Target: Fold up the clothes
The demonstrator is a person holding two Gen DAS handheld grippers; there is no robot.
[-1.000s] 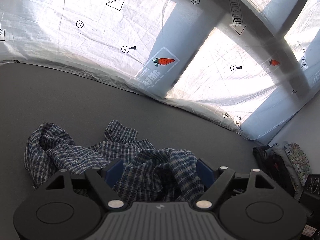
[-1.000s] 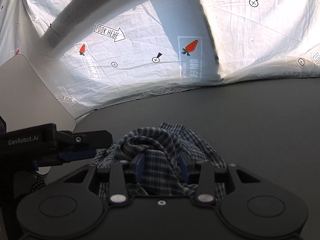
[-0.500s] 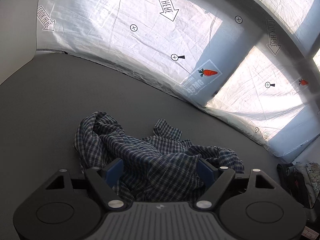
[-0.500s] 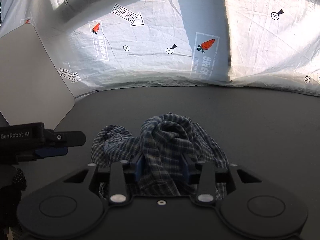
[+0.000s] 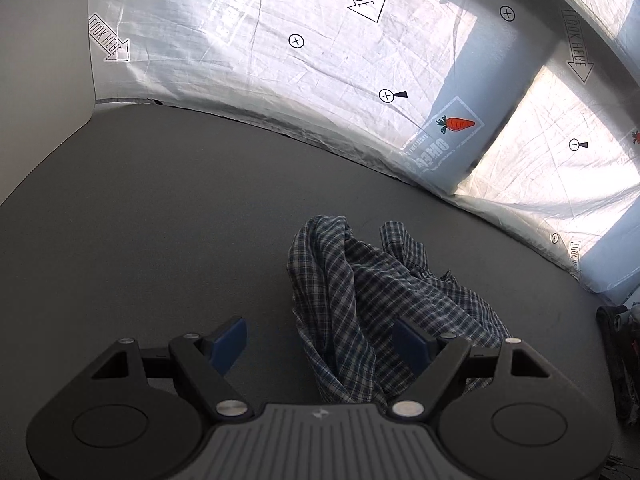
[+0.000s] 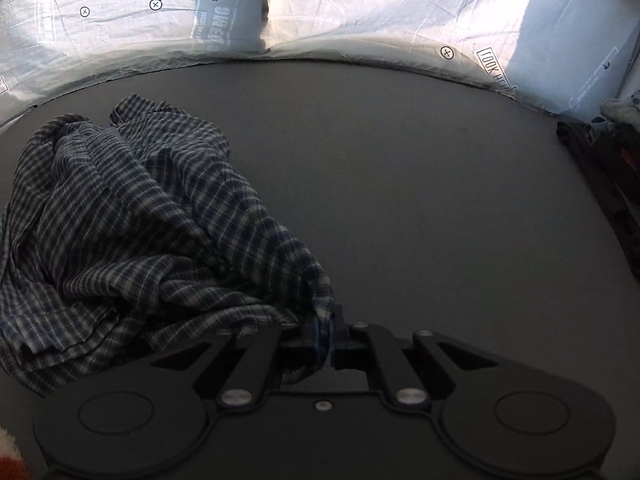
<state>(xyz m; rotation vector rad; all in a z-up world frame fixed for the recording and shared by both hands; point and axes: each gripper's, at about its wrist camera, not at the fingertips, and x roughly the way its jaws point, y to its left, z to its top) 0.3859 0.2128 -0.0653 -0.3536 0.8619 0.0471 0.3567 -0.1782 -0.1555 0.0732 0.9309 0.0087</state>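
Observation:
A crumpled blue-and-white checked shirt (image 5: 384,296) lies on the dark grey table (image 5: 160,220). In the left wrist view my left gripper (image 5: 320,338) stands open, its blue pads wide apart; the shirt's left edge lies between them, nearer the right pad. In the right wrist view the shirt (image 6: 132,216) spreads out to the left, and my right gripper (image 6: 322,334) is shut on a pinched corner of its cloth. That corner is stretched taut from the heap toward the jaws.
A white sheet printed with carrots and arrows (image 5: 360,60) hangs along the table's far edge. A pile of other dark clothes (image 6: 608,168) sits at the table's right side, also seen as a clothes pile (image 5: 620,340) in the left wrist view.
My right gripper has closed on a shirt corner and pulled it right, stretching the cloth. My left gripper has shifted left, so the shirt now lies toward its right pad.

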